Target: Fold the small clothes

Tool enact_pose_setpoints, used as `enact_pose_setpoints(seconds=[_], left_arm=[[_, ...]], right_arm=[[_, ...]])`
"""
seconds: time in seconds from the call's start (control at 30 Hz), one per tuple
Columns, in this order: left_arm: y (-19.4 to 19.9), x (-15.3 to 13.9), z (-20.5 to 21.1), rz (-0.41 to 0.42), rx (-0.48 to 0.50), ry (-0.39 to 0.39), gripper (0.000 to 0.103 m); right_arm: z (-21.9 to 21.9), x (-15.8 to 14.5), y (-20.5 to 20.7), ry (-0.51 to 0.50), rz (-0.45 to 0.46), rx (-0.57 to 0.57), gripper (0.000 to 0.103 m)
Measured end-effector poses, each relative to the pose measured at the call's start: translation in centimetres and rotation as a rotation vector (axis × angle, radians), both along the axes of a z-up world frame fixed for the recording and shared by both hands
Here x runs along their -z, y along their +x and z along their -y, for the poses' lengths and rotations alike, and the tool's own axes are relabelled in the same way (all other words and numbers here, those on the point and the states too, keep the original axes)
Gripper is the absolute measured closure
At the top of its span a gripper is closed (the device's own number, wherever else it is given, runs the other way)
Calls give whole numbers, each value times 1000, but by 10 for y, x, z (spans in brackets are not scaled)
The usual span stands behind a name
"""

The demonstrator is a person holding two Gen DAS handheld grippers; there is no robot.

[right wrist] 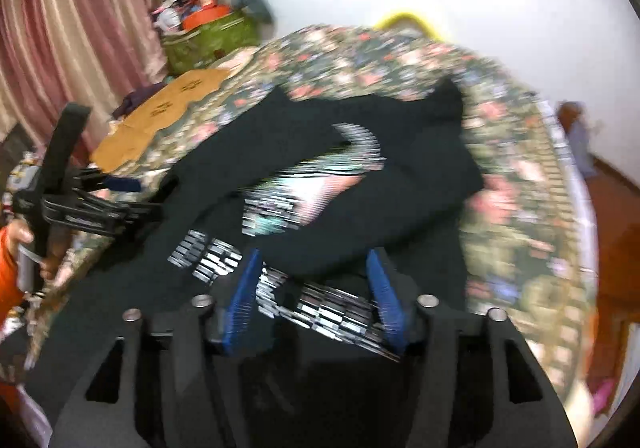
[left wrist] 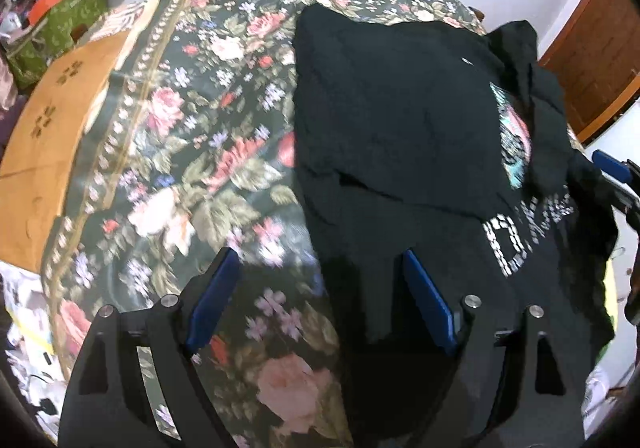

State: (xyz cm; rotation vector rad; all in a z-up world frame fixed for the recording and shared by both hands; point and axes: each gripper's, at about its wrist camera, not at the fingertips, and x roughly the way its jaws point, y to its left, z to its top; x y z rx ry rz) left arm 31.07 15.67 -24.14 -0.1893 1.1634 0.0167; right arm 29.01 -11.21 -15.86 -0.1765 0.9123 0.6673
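Note:
A black T-shirt [left wrist: 400,120] with a white and teal print lies partly folded on the flowered bedspread [left wrist: 192,136]. My left gripper [left wrist: 320,264] is open at the shirt's near left edge, nothing between its blue pads. The right gripper's tip shows at the right edge of the left wrist view [left wrist: 612,168]. In the right wrist view the shirt [right wrist: 400,200] fills the middle, blurred. My right gripper [right wrist: 312,260] is open just above the printed part. The left gripper shows at the left of the right wrist view [right wrist: 116,192], held by a hand.
A tan board [left wrist: 52,128] lies at the bed's left side. A green box [right wrist: 208,40] piled with clutter stands by the striped curtain [right wrist: 72,28]. White wall is behind the bed; a wooden door [left wrist: 596,56] is at the right.

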Motion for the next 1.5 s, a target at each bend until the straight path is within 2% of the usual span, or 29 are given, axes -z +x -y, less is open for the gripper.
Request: enact_pose_setpoints(seconds=[0.1, 0.17, 0.2, 0.23, 0.27, 0.33, 0.37, 0.4, 0.43, 0.53, 0.63, 0.77, 0.83, 0.87, 0.9, 0.93, 0.97, 1.03, 1.07, 1.13, 1.2, 1.33, 1.5], left_arm=[[-2, 4, 8, -2, 17, -35, 43], [-2, 1, 12, 12, 19, -64, 64], [-2, 1, 14, 13, 20, -77, 84], [-1, 0, 16, 10, 12, -70, 97], [-1, -1, 17, 9, 8, -54, 98], [-3, -2, 15, 18, 10, -33, 100], [-6, -2, 13, 20, 4, -12, 100], [-8, -2, 8, 18, -9, 16, 102], [-11, -2, 2, 16, -21, 35, 101], [-18, 0, -21, 7, -42, 12, 101], [-23, 2, -31, -8, -57, 62, 101], [-27, 1, -33, -39, -29, 107, 98], [-30, -8, -32, -18, -20, 143, 88], [-30, -15, -32, -1, -16, 159, 85], [-31, -20, -32, 14, -14, 169, 78], [-30, -26, -32, 33, -18, 178, 68], [-27, -33, -32, 63, -27, 197, 62], [-19, -41, -31, 106, -38, 215, 44], [-13, -45, -29, 128, -44, 215, 43], [2, -50, -24, 142, -50, 183, 42], [17, -52, -16, 153, -38, 119, 42], [51, -59, 24, 163, 40, 14, 42], [79, -65, 93, 190, 182, 8, 42]], right_arm=[[28, 7, 6, -43, 8, 90, 47], [45, 22, 11, -67, -25, 140, 47], [52, 30, 14, -69, -50, 156, 47], [56, 37, 16, -68, -72, 168, 47], [59, 44, 18, -61, -105, 177, 48], [60, 56, 18, -3, -168, 167, 68], [59, 57, 17, 21, -186, 161, 88], [57, 59, 14, 39, -195, 155, 94], [55, 58, 11, 46, -192, 145, 95], [43, 54, -7, 52, -193, 74, 98], [38, 52, -25, 52, -211, 12, 98], [32, 46, -30, -13, -197, -42, 96], [34, 35, -27, -11, -196, -46, 90], [35, 30, -23, 0, -194, -46, 81], [39, 23, -18, 24, -178, -37, 71], [41, 17, -15, 43, -156, -27, 67], [42, 10, -12, 57, -130, -15, 62], [40, 1, 1, 69, -89, 14, 59], [38, 0, 11, 78, -85, 33, 57], [34, 1, 24, 96, -85, 69, 56], [28, 6, 35, 100, -76, 97, 56], [24, 25, 50, 101, -77, 139, 56], [30, 49, 45, 75, -120, 123, 56]])
